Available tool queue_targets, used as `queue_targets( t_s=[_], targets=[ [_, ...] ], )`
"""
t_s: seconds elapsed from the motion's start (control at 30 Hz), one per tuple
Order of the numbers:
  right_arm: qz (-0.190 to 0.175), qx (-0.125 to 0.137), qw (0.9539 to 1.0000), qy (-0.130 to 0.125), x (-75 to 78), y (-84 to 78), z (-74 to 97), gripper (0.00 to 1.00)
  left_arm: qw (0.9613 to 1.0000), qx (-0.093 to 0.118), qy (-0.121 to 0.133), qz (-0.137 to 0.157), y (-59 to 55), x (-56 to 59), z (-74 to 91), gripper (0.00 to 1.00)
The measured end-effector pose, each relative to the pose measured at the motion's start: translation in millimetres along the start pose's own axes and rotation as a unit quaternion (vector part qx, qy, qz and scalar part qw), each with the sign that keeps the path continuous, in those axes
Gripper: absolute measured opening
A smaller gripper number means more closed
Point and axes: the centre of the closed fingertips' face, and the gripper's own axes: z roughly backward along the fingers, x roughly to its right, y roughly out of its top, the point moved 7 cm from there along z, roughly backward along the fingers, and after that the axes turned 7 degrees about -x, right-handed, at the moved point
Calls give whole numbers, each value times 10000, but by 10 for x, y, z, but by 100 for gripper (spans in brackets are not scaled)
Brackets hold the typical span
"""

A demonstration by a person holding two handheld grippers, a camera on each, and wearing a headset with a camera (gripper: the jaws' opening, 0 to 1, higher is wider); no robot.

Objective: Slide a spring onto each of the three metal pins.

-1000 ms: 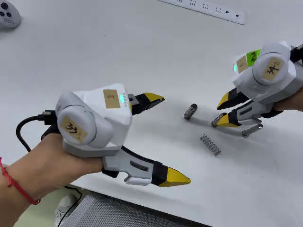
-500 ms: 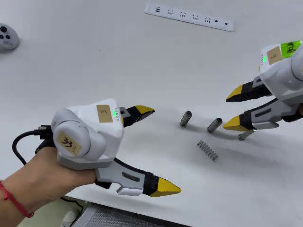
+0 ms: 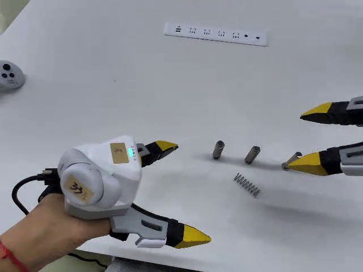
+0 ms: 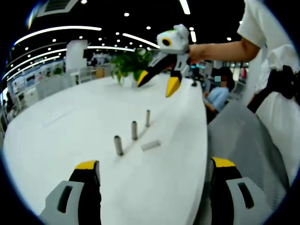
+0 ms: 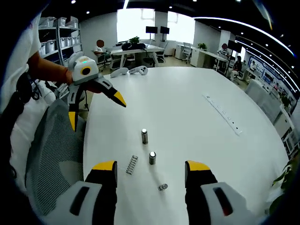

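The first pin [image 3: 218, 149] and the second pin [image 3: 252, 154] stand upright near each other on the white table [image 3: 113, 73], each wrapped in coils. The third pin [image 3: 292, 160] continues the row and looks bare. A loose spring [image 3: 247, 185] lies flat on the table just in front of the second pin, touching none of them. The right gripper [image 3: 295, 140] hovers over the third pin with its jaws spread wide and nothing between them. Its lower tip sits just beside that pin, though contact cannot be judged. In the right gripper view the third pin [image 5: 162, 187] falls between the jaws. The left gripper [image 3: 190, 194] hangs well apart at the table's near edge, also wide open and empty, a cable [image 3: 22, 190] trailing behind it. A power strip [image 3: 215, 33] lies far back and a controller [image 3: 8, 75] far left.
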Motion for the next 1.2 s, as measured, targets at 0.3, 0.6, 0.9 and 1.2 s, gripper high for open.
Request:
queue_targets(
  t_s=[0.3, 0.6, 0.9, 1.2],
  targets=[
    [-227, 548, 9982, -94, -202, -198, 215, 74, 9997, -150, 25, -167, 73, 37, 9, 97],
    [-326, 935, 9951, -79, -400, -474, 374, 88, 9974, -475, -9, -541, 138, 43, -59, 92],
    [-444, 1167, 9921, -74, -527, -722, 456, 98, 9903, -845, -136, -1091, 239, 63, -246, 77],
    [-604, 1210, 9907, -163, -518, -1016, 506, 99, 9726, -1337, -300, -1881, 392, 52, -616, 53]
  ],
)
